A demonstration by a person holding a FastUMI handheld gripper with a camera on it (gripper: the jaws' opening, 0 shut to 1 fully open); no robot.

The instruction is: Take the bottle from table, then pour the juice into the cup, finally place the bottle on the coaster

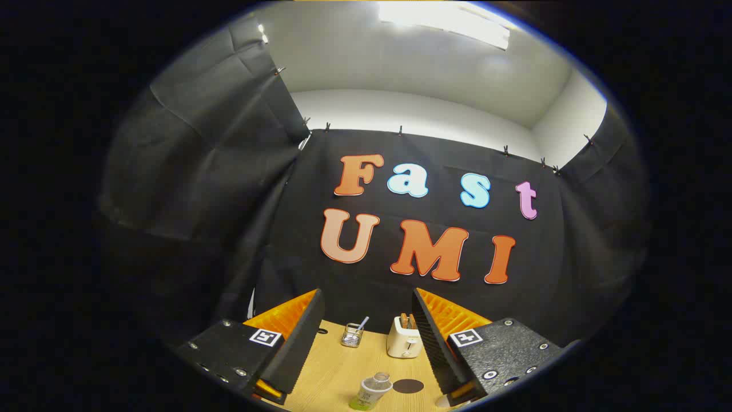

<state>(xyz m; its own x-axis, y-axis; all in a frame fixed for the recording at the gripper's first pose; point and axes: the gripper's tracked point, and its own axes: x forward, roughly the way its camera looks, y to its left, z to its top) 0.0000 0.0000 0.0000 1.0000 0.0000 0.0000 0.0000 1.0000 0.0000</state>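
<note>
Wooden table [337,372] carries all. My gripper [366,337] released, fingers spread, grasping nothing. Toaster [404,339] and small glass with utensil [353,335] at far edge. Bottle [370,392] near front edge between fingers, coaster [408,386] just beside. Bottle not yet taken; whole task left.

Gripper [366,337]: one is seen, its two fingers [300,337] spread apart with nothing held between them.
Table [331,372]: one is seen.
Bottle [369,393]: one is counted, standing on the table between the fingers.
Coaster [408,386]: one is counted, just beside the bottle.
Toaster [404,340]: one is counted, beyond the coaster, with slices showing in its top; their number cannot be told.
Glass holder [351,336]: one is counted, beside the toaster, with one utensil [362,324] leaning in it.
</note>
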